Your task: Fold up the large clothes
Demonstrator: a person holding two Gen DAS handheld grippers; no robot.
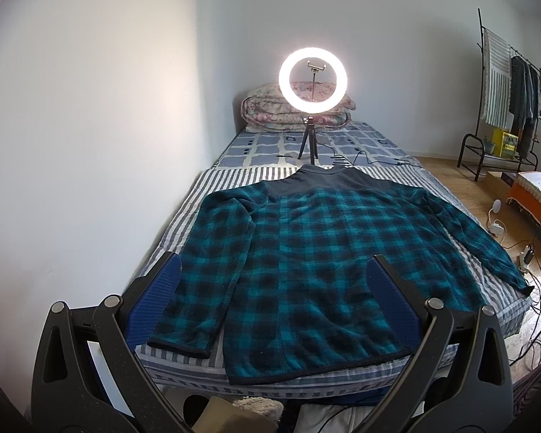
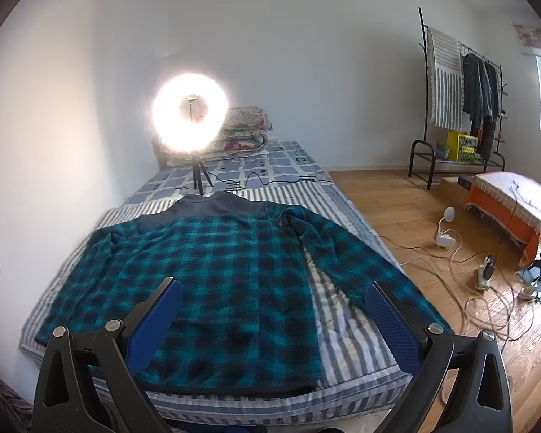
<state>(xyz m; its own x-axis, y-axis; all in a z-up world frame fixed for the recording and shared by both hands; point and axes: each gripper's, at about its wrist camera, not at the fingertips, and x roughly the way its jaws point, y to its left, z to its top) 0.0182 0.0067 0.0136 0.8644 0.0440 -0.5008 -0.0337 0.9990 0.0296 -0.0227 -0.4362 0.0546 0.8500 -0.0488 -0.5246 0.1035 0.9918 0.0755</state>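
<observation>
A teal and black plaid fleece shirt (image 1: 321, 252) lies flat and spread out on the striped bed sheet (image 1: 234, 176), grey collar at the far end, both sleeves stretched outward. It also shows in the right wrist view (image 2: 212, 274). My left gripper (image 1: 274, 270) is open and empty, held above the shirt's near hem and left sleeve. My right gripper (image 2: 274, 290) is open and empty, held above the shirt's near right side and right sleeve (image 2: 357, 256).
A lit ring light (image 1: 312, 78) on a small tripod stands on the bed behind the collar, with a cable. A folded quilt (image 1: 270, 112) lies at the head. A clothes rack (image 2: 458, 101), floor cables (image 2: 487, 288) and an orange-covered bench (image 2: 515, 205) stand right.
</observation>
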